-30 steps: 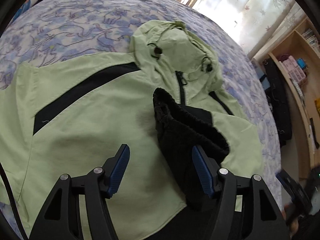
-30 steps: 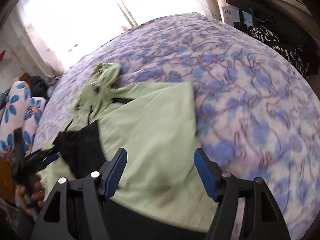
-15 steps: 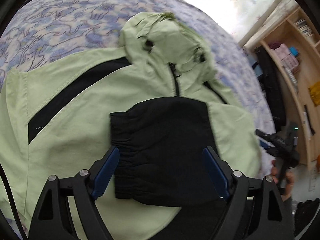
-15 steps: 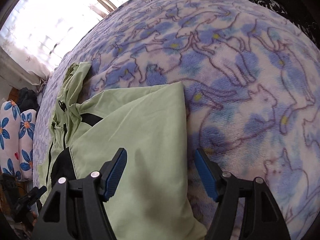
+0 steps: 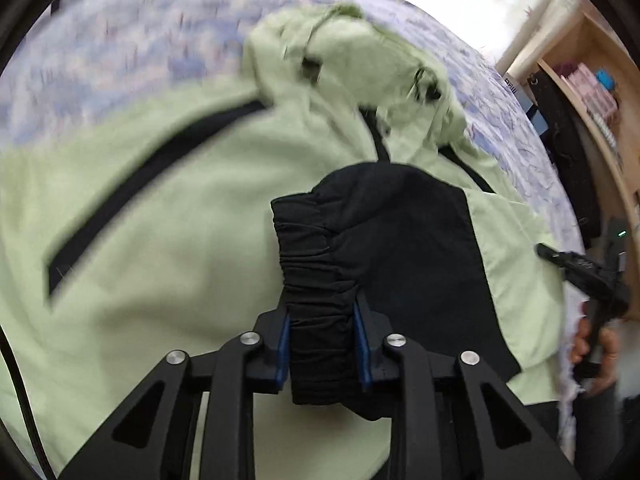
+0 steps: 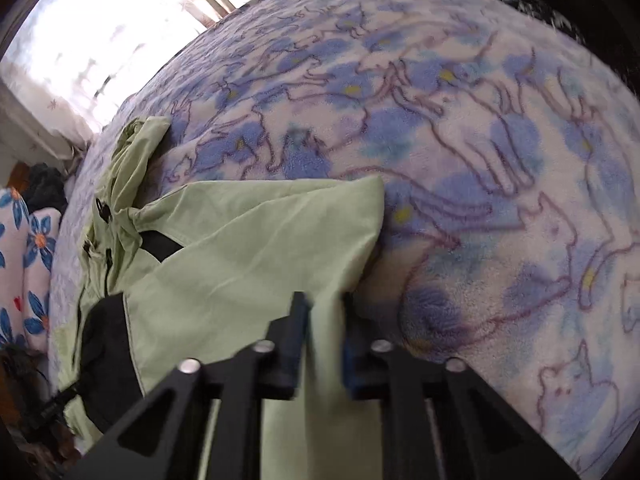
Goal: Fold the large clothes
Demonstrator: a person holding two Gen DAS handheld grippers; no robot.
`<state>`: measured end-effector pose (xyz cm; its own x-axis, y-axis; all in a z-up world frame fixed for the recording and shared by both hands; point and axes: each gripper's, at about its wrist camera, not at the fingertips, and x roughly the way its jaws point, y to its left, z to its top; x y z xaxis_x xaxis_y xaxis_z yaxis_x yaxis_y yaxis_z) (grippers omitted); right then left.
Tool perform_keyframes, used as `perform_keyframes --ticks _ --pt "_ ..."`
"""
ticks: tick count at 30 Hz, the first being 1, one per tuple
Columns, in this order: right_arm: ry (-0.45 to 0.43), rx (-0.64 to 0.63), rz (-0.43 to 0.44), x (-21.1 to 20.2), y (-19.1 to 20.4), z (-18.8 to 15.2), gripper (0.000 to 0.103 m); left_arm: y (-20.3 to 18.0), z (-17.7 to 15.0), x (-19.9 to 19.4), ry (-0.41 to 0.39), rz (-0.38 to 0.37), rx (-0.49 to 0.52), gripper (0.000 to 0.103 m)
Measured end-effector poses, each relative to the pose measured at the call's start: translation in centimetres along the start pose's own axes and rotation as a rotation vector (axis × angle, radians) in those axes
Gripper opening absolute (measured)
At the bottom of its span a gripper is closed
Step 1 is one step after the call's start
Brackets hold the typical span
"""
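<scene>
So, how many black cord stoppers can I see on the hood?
2: one stopper on the hood's left side in the left wrist view, the other on its right. More may be hidden in folds.

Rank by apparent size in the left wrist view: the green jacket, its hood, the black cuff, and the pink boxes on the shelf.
1. Green jacket
2. Hood and black cuff: alike; the cuff is nearer the camera, so unranked.
3. Pink boxes, though they sit far back.
</scene>
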<state>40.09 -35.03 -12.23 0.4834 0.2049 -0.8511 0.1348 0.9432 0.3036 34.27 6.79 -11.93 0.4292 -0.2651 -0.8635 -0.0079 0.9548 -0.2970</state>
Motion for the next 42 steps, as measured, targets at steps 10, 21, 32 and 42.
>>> perform_keyframes --ticks 10,21,32,42 --pt "0.035 -0.023 0.029 -0.6 0.4 -1.3 0.026 2.0 0.3 1.0 0.012 0.140 0.009 0.032" --pt "0.071 -0.089 0.006 -4.1 -1.4 -8.7 0.053 0.9 -2.8 -0.8 -0.014 0.198 0.056 0.056" --pt "-0.114 -0.049 -0.138 -8.5 -0.3 -10.0 0.036 -3.8 -4.3 -3.1 -0.153 0.407 0.199 0.050" --pt "-0.046 -0.282 -0.104 -1.9 8.2 -8.1 0.023 -7.3 -3.2 -1.5 -0.164 0.272 0.153 0.050"
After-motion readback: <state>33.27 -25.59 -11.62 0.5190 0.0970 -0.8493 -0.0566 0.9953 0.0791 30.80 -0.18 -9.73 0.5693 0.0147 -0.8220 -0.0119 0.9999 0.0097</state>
